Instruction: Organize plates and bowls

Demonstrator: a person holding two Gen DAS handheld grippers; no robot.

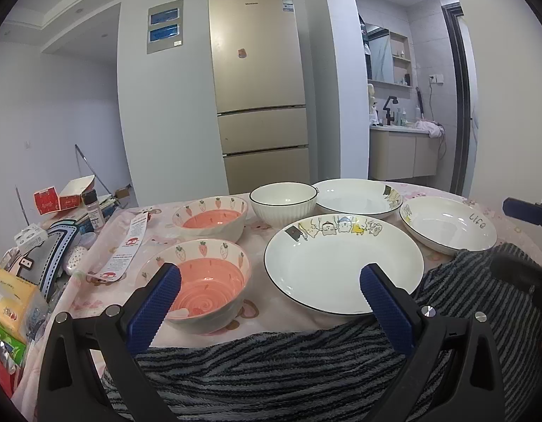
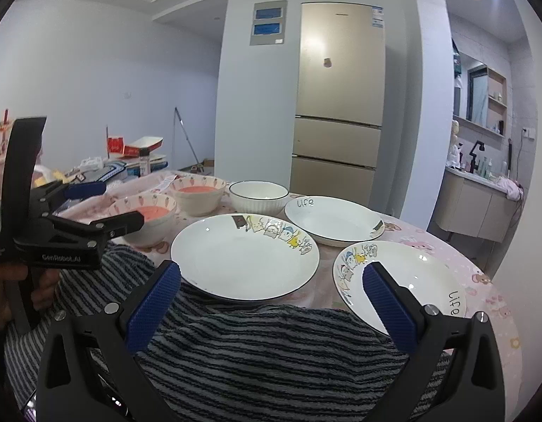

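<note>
On the pink tablecloth (image 1: 271, 316) stand two pink strawberry bowls, near (image 1: 200, 281) and far (image 1: 212, 219), a white ribbed bowl (image 1: 283, 202), and three white cartoon plates: middle (image 1: 341, 270), back (image 1: 357, 197), right (image 1: 447, 225). My left gripper (image 1: 269, 274) is open and empty, held near the table's front between the near pink bowl and the middle plate. My right gripper (image 2: 271, 274) is open and empty, between the middle plate (image 2: 244, 260) and the right plate (image 2: 411, 277). The left gripper also shows in the right wrist view (image 2: 109, 207).
A striped grey sleeve (image 1: 271, 369) lies across the table's front edge. Boxes, packets and a spice jar (image 1: 93, 207) crowd the left side. A fridge (image 1: 260, 105) stands behind the table, a bathroom vanity (image 1: 401, 154) at the back right.
</note>
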